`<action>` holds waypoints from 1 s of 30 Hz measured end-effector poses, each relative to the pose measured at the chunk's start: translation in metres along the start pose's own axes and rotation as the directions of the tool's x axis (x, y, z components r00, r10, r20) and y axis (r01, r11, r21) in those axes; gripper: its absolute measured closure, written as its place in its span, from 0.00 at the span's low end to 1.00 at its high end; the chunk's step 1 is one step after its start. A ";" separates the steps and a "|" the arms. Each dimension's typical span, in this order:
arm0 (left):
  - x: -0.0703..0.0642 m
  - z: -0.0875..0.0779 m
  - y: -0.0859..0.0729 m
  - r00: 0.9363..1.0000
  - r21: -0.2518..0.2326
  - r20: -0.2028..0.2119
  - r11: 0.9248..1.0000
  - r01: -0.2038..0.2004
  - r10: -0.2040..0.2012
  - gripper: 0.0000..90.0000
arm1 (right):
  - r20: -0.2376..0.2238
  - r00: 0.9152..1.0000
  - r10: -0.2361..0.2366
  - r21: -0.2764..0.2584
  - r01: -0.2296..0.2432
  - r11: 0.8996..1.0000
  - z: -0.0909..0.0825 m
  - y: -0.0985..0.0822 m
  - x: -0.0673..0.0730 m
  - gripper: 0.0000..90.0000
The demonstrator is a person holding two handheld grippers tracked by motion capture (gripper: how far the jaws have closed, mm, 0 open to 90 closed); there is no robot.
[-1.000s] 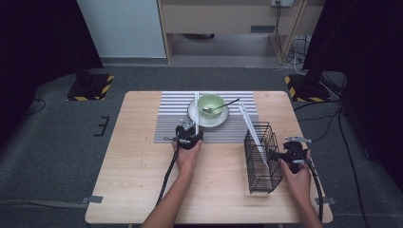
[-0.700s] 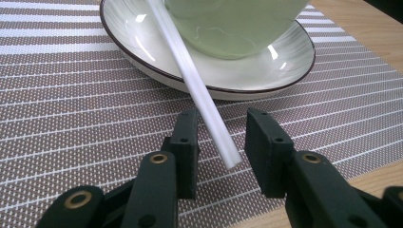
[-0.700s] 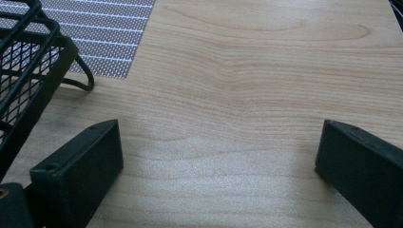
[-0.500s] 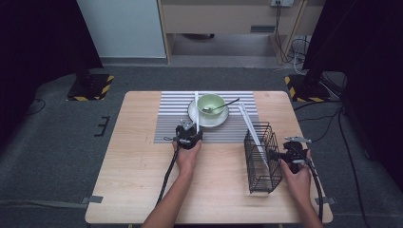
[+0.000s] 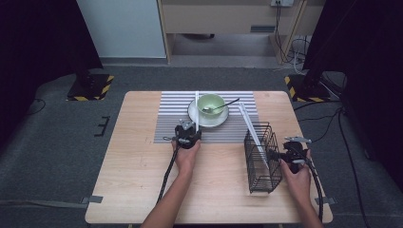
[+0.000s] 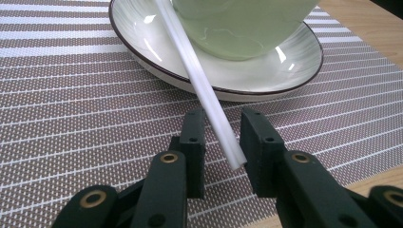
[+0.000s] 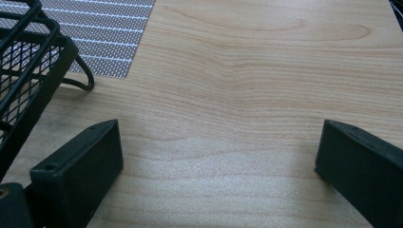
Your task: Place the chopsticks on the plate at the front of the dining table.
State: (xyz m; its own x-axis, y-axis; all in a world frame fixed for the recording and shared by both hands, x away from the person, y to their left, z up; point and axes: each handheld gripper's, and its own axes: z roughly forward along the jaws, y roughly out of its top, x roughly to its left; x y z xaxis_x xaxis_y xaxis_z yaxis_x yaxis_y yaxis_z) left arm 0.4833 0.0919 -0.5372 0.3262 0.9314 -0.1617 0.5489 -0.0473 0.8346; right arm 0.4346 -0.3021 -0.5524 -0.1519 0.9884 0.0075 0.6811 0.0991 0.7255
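Note:
A white chopstick [image 6: 199, 80] leans on the rim of a white plate [image 6: 142, 52] that carries a green bowl [image 6: 237, 28]. Its near end lies between the jaws of my left gripper [image 6: 222, 142]. Those jaws have just been closing; the stick rests against the right pad, with a gap to the left pad. In the high view the left gripper [image 5: 189, 127] sits just in front of the plate [image 5: 199, 118] on the striped placemat [image 5: 171, 123]. My right gripper [image 7: 218, 161] stands wide open over bare wood, to the right of a black wire basket [image 7: 28, 61].
A dark spoon [image 5: 223, 105] lies in the bowl [image 5: 211, 103]. A second white chopstick [image 5: 252, 130] leans in the wire basket [image 5: 263, 156] at the table's right. The right gripper [image 5: 291, 148] is close beside that basket. The wooden table [image 5: 138, 180] ends near both forearms.

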 end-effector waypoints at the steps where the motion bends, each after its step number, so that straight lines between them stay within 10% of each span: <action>1: 0.000 0.000 0.000 1.000 0.000 0.000 1.000 0.001 -0.001 0.79 | 0.000 1.000 0.001 0.000 -0.001 1.000 0.000 0.000 0.000 0.02; 16: 0.000 0.001 0.000 1.000 0.001 0.005 1.000 0.004 -0.004 0.78 | 0.000 1.000 0.000 0.000 0.000 1.000 0.000 0.000 0.000 0.02; 30: -0.007 -0.009 0.003 0.998 -0.020 -0.023 0.998 -0.066 0.066 0.48 | 0.000 1.000 0.001 0.000 -0.001 1.000 0.000 0.000 0.000 0.02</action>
State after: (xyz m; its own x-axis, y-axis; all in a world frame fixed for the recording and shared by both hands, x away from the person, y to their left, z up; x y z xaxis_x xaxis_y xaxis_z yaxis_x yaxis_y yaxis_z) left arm 0.4755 0.0888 -0.5285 0.3436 0.9344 -0.0944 0.5103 -0.1014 0.8540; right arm 0.4346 -0.3020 -0.5523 -0.1515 0.9884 0.0080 0.6813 0.0986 0.7253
